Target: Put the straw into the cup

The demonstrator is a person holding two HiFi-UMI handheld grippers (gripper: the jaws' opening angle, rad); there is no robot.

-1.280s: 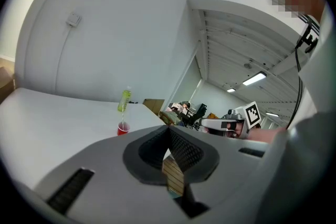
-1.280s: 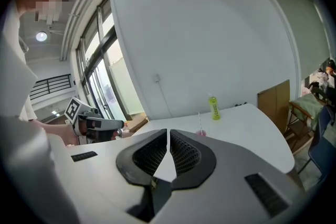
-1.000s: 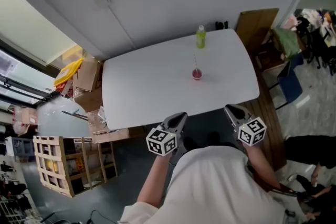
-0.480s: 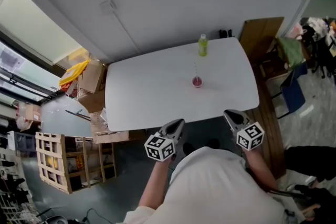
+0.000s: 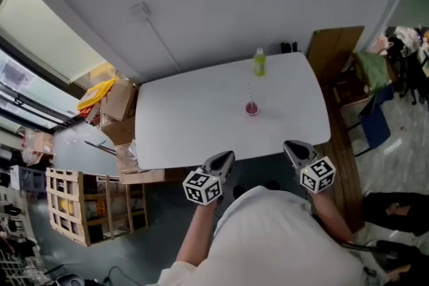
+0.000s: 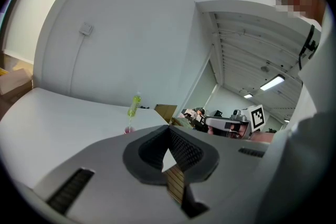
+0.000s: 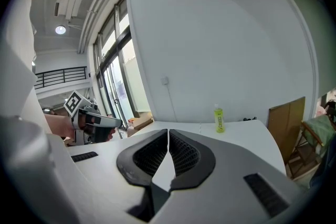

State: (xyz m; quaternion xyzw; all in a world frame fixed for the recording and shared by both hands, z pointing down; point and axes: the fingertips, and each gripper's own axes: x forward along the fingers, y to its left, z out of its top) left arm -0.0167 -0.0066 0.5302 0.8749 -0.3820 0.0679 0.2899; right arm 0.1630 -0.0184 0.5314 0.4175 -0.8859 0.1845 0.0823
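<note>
Right tool point(image 7: 168, 131) closed, empty; green bottle point(image 7: 218, 119) on table point(image 7: 245, 130).

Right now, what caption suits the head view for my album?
Left claw and right claw, both shut, hang short of a white table bearing a pink cup and green bottle.

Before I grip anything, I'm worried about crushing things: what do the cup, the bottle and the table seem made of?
The cup looks like pink plastic, though it is too small to be sure. The bottle seems translucent yellow-green plastic with a pale cap. The table has a smooth matte white top, perhaps laminate; no grain shows.
</note>
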